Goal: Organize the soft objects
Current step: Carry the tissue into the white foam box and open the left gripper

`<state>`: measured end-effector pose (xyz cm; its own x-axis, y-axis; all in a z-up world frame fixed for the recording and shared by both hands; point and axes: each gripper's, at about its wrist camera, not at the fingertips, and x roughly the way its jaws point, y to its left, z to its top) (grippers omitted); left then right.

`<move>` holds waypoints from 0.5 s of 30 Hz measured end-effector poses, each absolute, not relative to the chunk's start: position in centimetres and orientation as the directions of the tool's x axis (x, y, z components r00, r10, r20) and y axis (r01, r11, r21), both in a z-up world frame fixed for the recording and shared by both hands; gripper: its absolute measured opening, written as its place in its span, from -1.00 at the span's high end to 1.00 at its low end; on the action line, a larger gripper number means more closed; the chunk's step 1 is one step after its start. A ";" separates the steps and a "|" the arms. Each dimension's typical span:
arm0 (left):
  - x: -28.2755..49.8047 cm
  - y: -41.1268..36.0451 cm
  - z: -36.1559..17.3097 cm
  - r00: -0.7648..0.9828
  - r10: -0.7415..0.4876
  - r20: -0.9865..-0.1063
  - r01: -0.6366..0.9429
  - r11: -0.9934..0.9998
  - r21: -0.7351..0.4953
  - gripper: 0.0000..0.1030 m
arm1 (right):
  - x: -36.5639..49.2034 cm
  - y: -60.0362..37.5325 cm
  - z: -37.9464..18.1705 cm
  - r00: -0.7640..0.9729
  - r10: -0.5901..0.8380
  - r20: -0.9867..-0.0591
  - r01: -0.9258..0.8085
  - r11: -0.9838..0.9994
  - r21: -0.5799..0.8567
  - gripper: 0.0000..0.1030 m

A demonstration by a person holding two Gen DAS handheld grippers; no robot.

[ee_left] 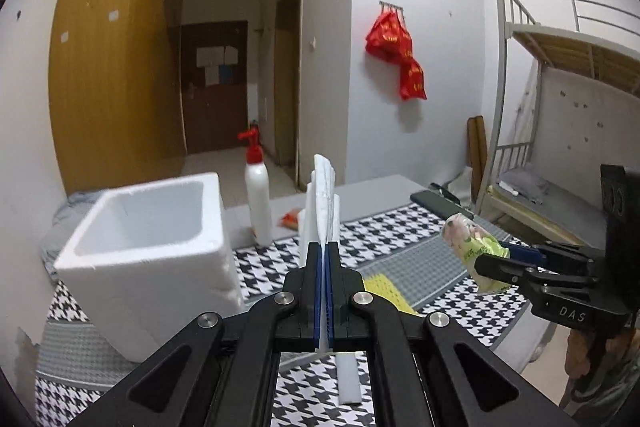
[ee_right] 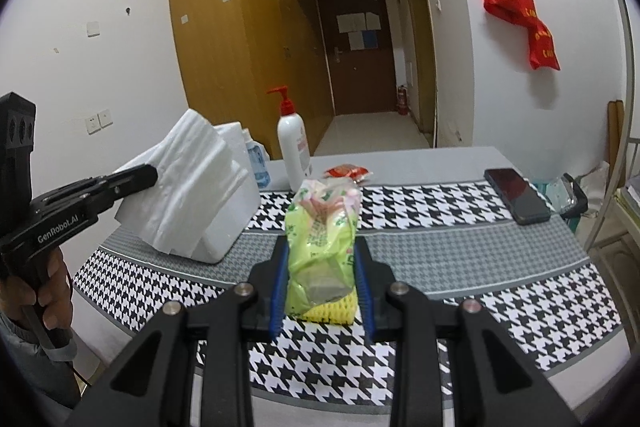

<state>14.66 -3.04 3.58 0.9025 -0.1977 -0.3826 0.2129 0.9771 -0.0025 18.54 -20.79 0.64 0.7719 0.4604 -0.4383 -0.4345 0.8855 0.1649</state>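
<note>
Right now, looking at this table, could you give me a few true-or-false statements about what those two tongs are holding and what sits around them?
1. The left tongs grip folded white foam sheets. True.
2. The right tongs are empty. False: they clamp a green plastic packet.
3. The white foam box lies on its side. False: it stands upright, open at the top.
4. A black phone lies on the houndstooth cloth. True.
5. The pump bottle has a blue pump. False: it is red.

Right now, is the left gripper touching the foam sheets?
Touching. In the left wrist view the left gripper is shut on the foam sheets, pads pressed against both sides.
</note>
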 end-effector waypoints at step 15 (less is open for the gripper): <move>14.3 -0.7 6.0 0.946 -0.119 -0.301 0.136 0.990 0.035 0.97 | 18.8 -18.1 3.6 0.762 0.536 -0.364 -0.523 0.840 0.141 0.33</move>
<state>14.28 -0.73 6.00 0.9460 -0.1194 -0.3013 0.1362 0.9901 0.0353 18.83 -18.12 3.60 0.7620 0.5357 -0.3638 -0.5234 0.8403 0.1410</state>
